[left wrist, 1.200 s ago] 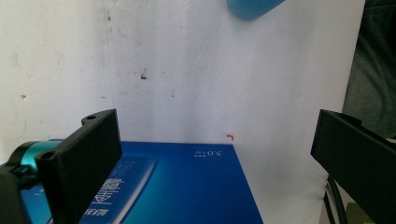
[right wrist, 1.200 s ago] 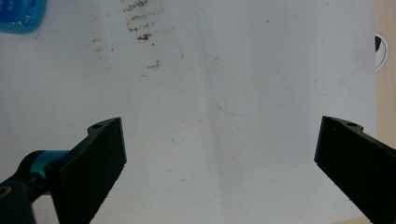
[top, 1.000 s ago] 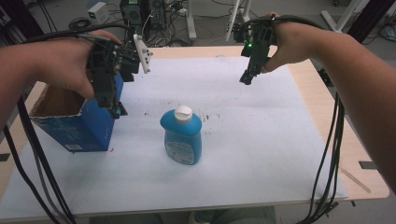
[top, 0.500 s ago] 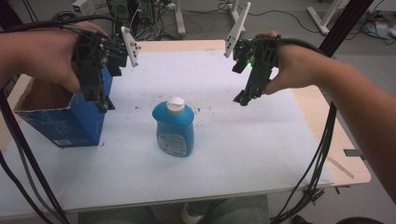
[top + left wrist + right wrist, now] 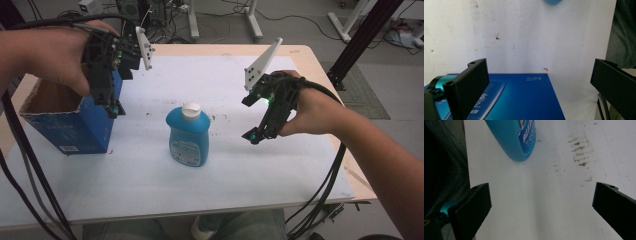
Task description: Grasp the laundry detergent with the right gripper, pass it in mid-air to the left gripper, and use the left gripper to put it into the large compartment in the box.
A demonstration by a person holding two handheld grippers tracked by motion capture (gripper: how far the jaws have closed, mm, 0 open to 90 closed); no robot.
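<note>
Blue bottle [image 5: 188, 135] upright mid-counter [image 5: 150, 175]. Left gripper [image 5: 114, 107] released over blue box [image 5: 70, 120], far left. Right gripper [image 5: 252, 136] released, right of bottle.

Left tool [image 5: 114, 107] held high at the left of the high view, gripped from above by the left hand [image 5: 52, 52], jaws pointed down and set wide apart. Right tool [image 5: 252, 135] held by the right hand [image 5: 312, 110], tilted down and leftward, jaws likewise spread wide. Both forearms are raised; nothing is clamped between either pair.
</note>
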